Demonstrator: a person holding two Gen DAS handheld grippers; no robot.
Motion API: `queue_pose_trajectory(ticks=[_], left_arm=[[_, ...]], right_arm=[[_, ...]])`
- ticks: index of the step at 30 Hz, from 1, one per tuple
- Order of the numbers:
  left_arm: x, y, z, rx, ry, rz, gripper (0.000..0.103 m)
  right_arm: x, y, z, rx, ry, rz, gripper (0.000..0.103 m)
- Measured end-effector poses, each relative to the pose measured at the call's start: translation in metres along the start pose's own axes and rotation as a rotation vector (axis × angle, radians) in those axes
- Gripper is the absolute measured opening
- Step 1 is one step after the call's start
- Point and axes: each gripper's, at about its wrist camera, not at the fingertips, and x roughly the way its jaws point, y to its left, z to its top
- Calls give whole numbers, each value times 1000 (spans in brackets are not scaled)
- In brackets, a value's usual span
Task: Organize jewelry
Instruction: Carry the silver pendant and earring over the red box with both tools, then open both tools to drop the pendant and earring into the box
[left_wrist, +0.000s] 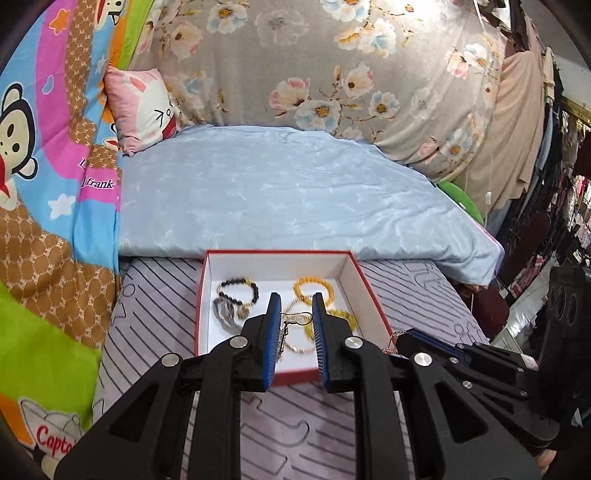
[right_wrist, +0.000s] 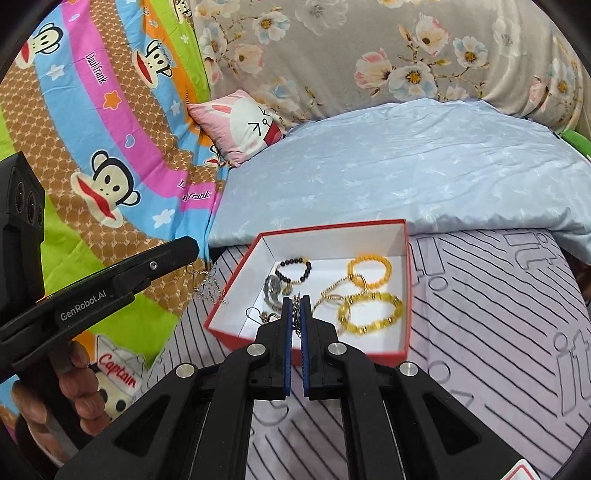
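Left hand-held gripper: narrow gap, pinching a dangling earring, probably carried toward storage
Red box: on the striped bed, open, gathering bracelets; just ahead of and below both sets of fingertips
Right hand-held gripper: nearly closed on a thin chain hanging over the box's near edge

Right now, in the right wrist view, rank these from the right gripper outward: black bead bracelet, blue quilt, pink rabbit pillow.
From the right gripper:
1. black bead bracelet, in the red box, just beyond the tips.
2. blue quilt, behind the box.
3. pink rabbit pillow, far back left.
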Motion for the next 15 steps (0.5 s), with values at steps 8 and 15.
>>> queue_pose_trajectory(ticks=[8, 15], left_arm=[[46, 16, 25, -28, 20, -11, 16], [71, 26, 26, -41, 46, -19, 17]], right_arm=[[53, -10, 17, 21, 54, 6, 3], [80, -13, 16, 21, 83, 8, 3]])
